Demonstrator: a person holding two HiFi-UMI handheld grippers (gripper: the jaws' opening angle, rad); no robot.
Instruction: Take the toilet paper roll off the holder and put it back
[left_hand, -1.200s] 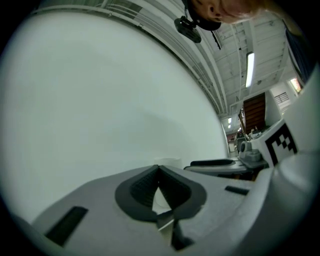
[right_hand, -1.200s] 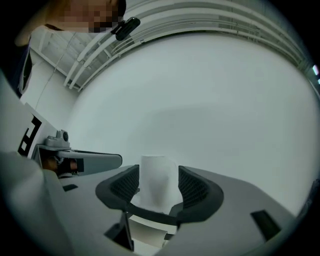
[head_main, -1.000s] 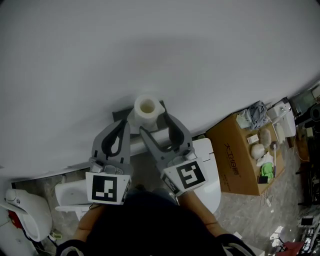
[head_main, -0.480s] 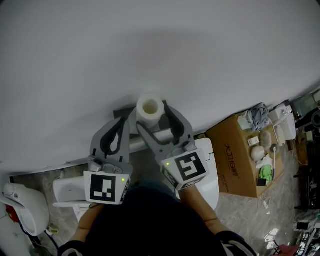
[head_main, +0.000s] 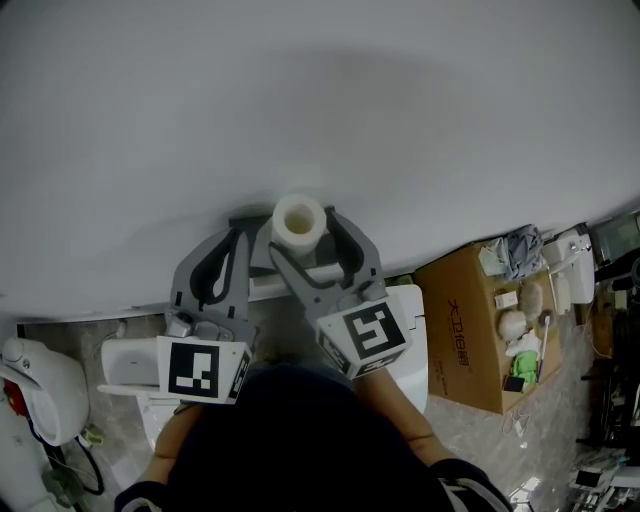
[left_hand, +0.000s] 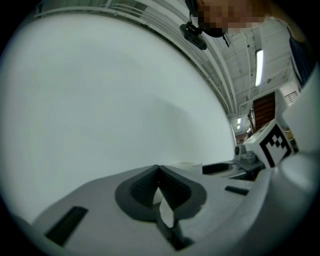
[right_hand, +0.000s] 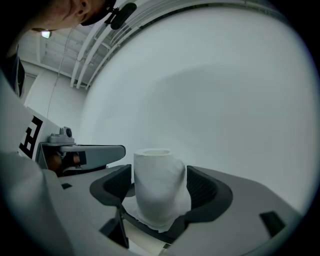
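Note:
A white toilet paper roll (head_main: 299, 221) stands upright on a dark holder (head_main: 244, 218) fixed to the white wall. My right gripper (head_main: 303, 234) is open, one jaw on each side of the roll. In the right gripper view the roll (right_hand: 159, 186) fills most of the gap between the ribbed pads (right_hand: 204, 188), with a thin space at each side and a loose sheet hanging at its foot. These jaws have just been opening, with the roll between them. My left gripper (head_main: 238, 240) is shut and empty, just left of the roll; its pads (left_hand: 150, 184) meet at the tips.
A white toilet (head_main: 412, 335) sits below the holder. An open cardboard box (head_main: 465, 325) with small items stands on the floor at the right. A white fixture (head_main: 42, 388) is at the far left, and a white ledge (head_main: 125, 362) lies beside it.
The right gripper's jaws have spread wider round the roll, which stays upright on the holder. Both grippers sit slightly nearer the wall.

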